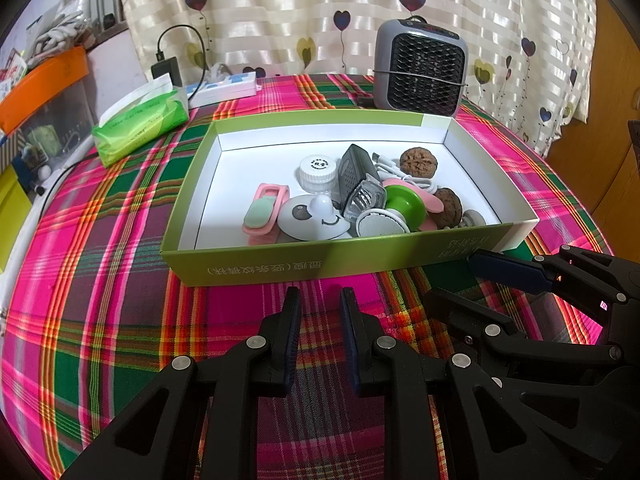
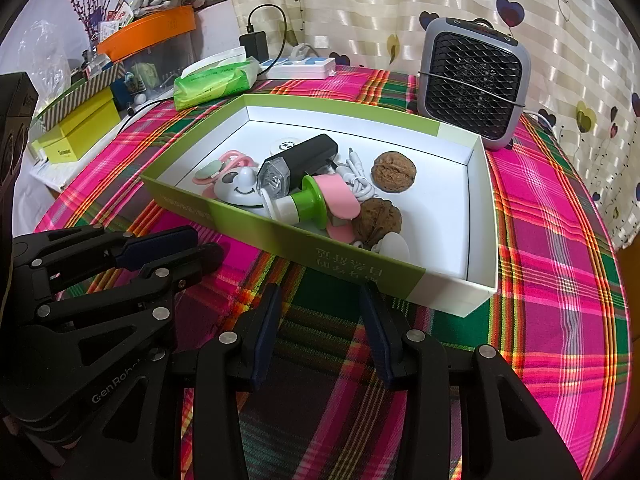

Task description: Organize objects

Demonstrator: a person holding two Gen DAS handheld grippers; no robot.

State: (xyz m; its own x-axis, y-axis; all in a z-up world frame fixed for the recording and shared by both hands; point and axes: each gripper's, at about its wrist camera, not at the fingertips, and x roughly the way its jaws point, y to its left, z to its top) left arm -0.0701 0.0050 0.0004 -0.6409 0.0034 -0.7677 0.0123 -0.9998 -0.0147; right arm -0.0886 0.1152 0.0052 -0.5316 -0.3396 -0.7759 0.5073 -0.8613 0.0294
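A shallow green box (image 1: pixel 280 257) with a white inside stands on the plaid tablecloth (image 1: pixel 120 320). In it lie two walnuts (image 1: pixel 418 162) (image 1: pixel 449 209), a white jar (image 1: pixel 318 174), a black lamp (image 1: pixel 356 176), a pink clip (image 1: pixel 264 212), a panda-faced disc (image 1: pixel 312 220), a green knob (image 1: pixel 404 200) and a white cable (image 1: pixel 400 172). My left gripper (image 1: pixel 320 300) hovers before the box's near wall, jaws narrowly apart, nothing between them. My right gripper (image 2: pixel 320 300) stands open and empty before the same box (image 2: pixel 280 234). Each gripper shows in the other's view: the right gripper (image 1: pixel 468 280), the left gripper (image 2: pixel 204 244).
A grey fan heater (image 1: pixel 420 68) stands behind the box by the curtain. A green tissue pack (image 1: pixel 140 124), a power strip (image 1: pixel 224 88) and a charger (image 1: pixel 168 68) lie at the back left. Yellow boxes (image 2: pixel 80 132) and an orange tray (image 2: pixel 148 32) sit beyond the table's left edge.
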